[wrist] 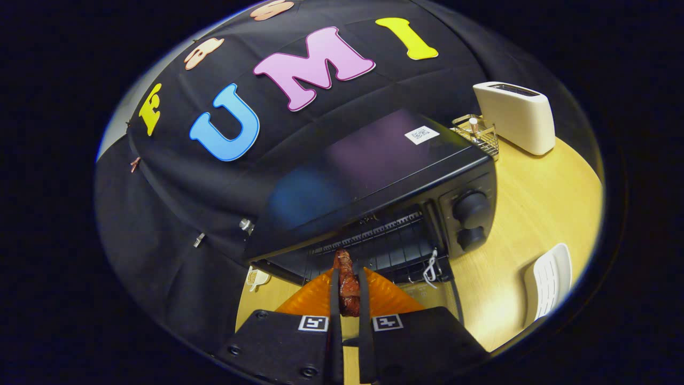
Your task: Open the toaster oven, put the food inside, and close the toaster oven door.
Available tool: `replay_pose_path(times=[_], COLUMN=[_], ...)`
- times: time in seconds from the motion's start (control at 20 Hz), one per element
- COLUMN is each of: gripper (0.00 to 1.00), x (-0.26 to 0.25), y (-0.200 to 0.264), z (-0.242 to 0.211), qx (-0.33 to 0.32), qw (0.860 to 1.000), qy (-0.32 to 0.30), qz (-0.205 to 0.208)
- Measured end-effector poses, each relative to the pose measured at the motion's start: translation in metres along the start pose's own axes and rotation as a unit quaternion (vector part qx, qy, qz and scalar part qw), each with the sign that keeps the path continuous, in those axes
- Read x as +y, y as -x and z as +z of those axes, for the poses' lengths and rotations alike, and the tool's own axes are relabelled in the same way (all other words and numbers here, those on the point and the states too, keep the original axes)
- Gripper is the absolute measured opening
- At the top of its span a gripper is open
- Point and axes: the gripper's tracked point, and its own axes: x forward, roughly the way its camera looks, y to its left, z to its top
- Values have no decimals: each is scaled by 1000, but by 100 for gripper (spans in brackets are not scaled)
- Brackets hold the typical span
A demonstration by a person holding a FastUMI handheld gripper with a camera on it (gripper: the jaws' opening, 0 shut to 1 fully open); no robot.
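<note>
Gripper point(348, 291) fingers pinch the food point(347, 283) between them. Toaster oven point(374, 182) just ahead, door down, rack point(385, 240) exposed; food's far end reaches the opening's front edge.

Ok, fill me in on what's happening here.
A hand-held gripper is shut on a reddish-brown piece of food, pinched between both fingers. It is at the mouth of the black toaster oven, whose door is already open, with the wire rack just beyond the food. The food is not yet on the rack. A white toaster stands farther back on the wooden table.
</note>
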Motion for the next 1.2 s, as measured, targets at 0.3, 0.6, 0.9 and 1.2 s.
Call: replay_pose_path(times=[0.3,0.6,0.9,1.2], gripper=[15,29,79,98], x=[0,-33,-51,-52], y=[-51,-69,-58,-13], z=[-7,-2,12,14], qx=[-10,-24,-37,-50], qw=[1000,998,990,978], qy=[-22,24,92,150], qz=[14,-48,-103,-133])
